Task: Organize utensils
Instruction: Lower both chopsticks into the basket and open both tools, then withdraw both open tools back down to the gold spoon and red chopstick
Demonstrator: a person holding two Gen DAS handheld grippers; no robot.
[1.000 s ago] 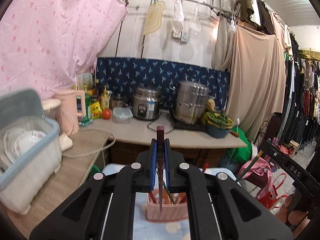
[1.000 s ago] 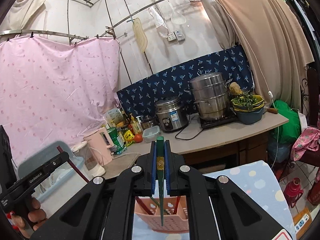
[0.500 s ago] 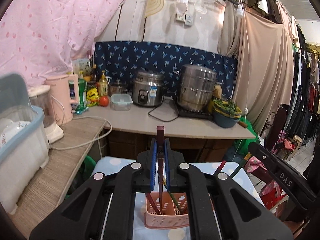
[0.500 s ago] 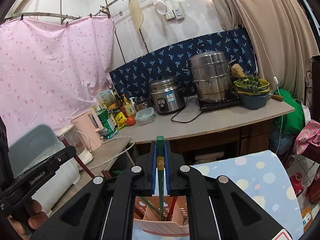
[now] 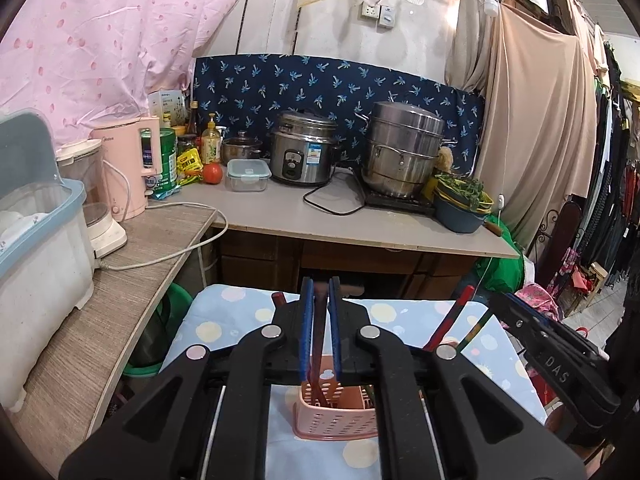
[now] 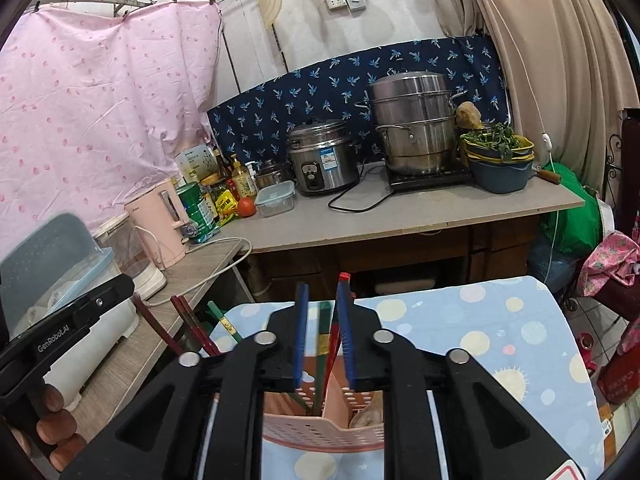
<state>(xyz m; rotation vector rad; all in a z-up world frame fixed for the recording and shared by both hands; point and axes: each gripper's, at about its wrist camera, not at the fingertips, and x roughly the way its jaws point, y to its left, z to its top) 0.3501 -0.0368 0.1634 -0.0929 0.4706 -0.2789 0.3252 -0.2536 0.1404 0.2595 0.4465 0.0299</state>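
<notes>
The left gripper (image 5: 319,292) stood over the pink utensil basket (image 5: 335,416), its blue-padded fingers (image 5: 306,320) pressed close on a dark red chopstick (image 5: 319,340) that ran straight down into the basket. The right gripper (image 6: 323,300) showed its pads spread, with a gap on either side of a green chopstick (image 6: 322,344) that stood loose between them, its lower end inside the basket's left compartment; beside it leaned a red chopstick (image 6: 335,336).

Only the right wrist view showed the basket's inner divider and a pale rounded item in the right compartment, too hidden to name. It also caught the left gripper's black body (image 6: 60,332) at the near left, with bare fingertips (image 6: 54,424) wrapped under it and a pair of dark red chopsticks (image 6: 192,328) slanting past. The left wrist view alone showed the right gripper's black frame (image 5: 556,360) at the near right and two chopstick ends (image 5: 460,316), one red, one striped green, rising beside it.

The basket was perforated plastic, rectangular, resting on a table (image 6: 500,340) draped in pale blue cloth printed with dots and suns. Beyond it stood a counter (image 5: 304,216) carrying a steel rice cooker (image 5: 304,152), a stacked steel steamer pot (image 5: 404,148), a clear lidded container (image 5: 247,174) and a pink kettle (image 5: 128,168).
</notes>
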